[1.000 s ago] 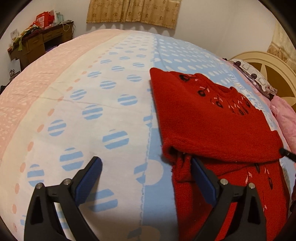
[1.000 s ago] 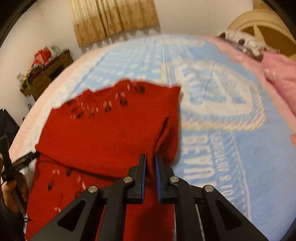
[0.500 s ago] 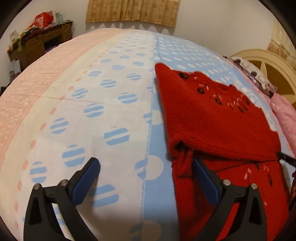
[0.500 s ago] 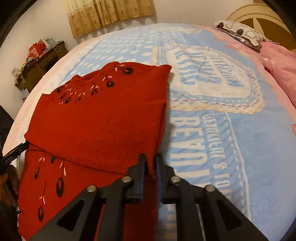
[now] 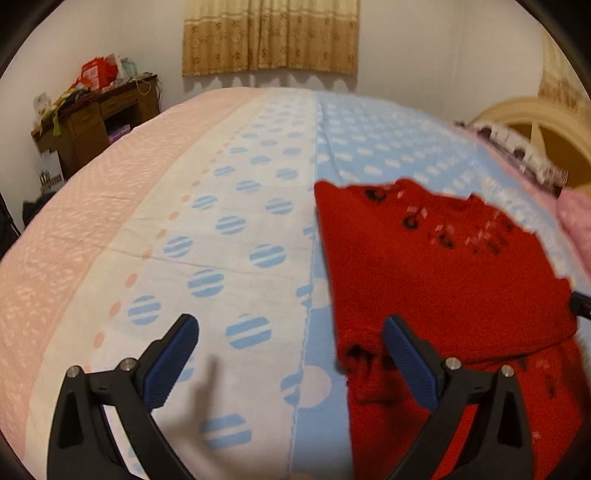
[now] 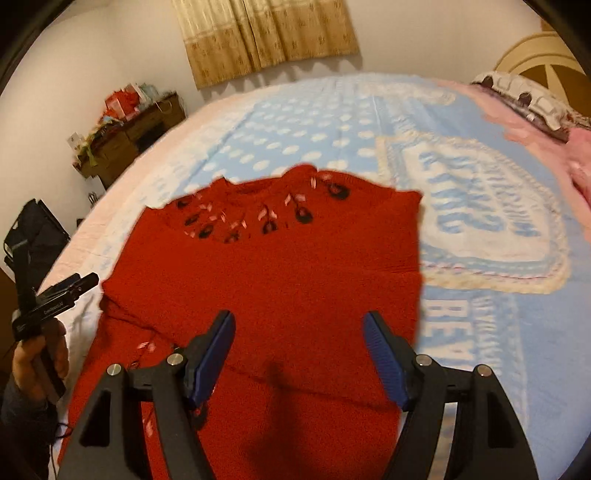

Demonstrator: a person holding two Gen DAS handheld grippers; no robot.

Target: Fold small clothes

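Two grippers, both with jaws apart: my right gripper (image 6: 299,354) hovers over the fuzzy red knit sweater (image 6: 280,280), my left gripper (image 5: 288,354) at its nine o'clock edge. The sweater lies folded across on the dotted blue-pink bedspread (image 5: 229,236); tan curtain (image 5: 269,35) at twelve.

Red sweater (image 6: 280,280), blue-dotted bedspread (image 5: 236,225)

Fuzzy, seemingly knitted red sweater (image 6: 288,280) (matt) on soft bedspread (image 5: 229,236)
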